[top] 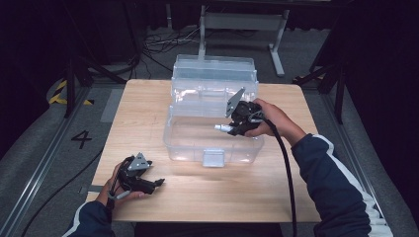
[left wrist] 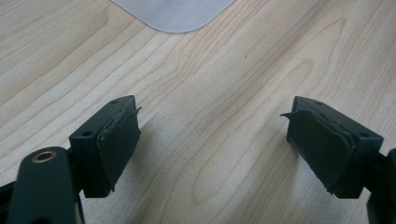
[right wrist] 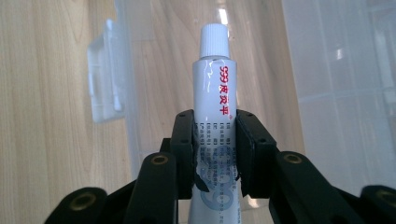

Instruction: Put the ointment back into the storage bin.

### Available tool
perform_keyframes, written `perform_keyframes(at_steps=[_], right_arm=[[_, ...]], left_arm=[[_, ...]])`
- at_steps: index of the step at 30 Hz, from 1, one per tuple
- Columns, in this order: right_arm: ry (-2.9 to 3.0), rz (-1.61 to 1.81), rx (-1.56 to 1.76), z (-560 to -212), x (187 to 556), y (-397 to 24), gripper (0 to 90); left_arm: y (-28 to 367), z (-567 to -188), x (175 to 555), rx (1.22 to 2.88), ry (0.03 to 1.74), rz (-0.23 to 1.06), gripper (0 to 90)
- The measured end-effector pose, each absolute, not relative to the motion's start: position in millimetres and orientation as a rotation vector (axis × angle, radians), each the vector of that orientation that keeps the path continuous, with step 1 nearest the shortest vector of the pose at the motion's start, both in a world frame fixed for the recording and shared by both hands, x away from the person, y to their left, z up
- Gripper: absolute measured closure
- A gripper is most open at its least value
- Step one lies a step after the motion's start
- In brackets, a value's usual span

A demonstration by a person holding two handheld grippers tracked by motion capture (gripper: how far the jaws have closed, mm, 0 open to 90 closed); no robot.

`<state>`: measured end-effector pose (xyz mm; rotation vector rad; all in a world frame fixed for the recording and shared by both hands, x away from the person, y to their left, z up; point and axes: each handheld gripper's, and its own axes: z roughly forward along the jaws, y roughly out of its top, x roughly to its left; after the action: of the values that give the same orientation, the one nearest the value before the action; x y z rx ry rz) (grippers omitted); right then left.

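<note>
White tube (right wrist: 215, 93) between right gripper (right wrist: 215, 140) pads.

- Wooden table (top: 148, 123): light grain, bare surface.
- Floor marking "4" (top: 81, 138), left of table.
- Metal stand (top: 242, 24) behind; loose cables (top: 163, 42), apparently several.

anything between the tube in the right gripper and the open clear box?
Nothing visible. The right gripper is shut on the white tube, cap forward, already over the clear box. Its lid stands open behind, and the box interior below looks bare.
</note>
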<state>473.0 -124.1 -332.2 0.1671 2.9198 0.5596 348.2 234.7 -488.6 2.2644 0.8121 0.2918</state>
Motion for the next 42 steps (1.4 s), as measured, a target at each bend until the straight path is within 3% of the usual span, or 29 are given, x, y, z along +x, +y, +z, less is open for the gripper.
perform_keyframes(at_steps=[16,42], right_arm=[[3.001,0.429,0.212,-369,490,-127,71.0],[3.078,0.332,0.199,-400,498,-122,70.8]], left_arm=[[235,-489,348,2.265,0.812,0.292,17.2],[235,-489,348,2.264,0.812,0.291,17.2]])
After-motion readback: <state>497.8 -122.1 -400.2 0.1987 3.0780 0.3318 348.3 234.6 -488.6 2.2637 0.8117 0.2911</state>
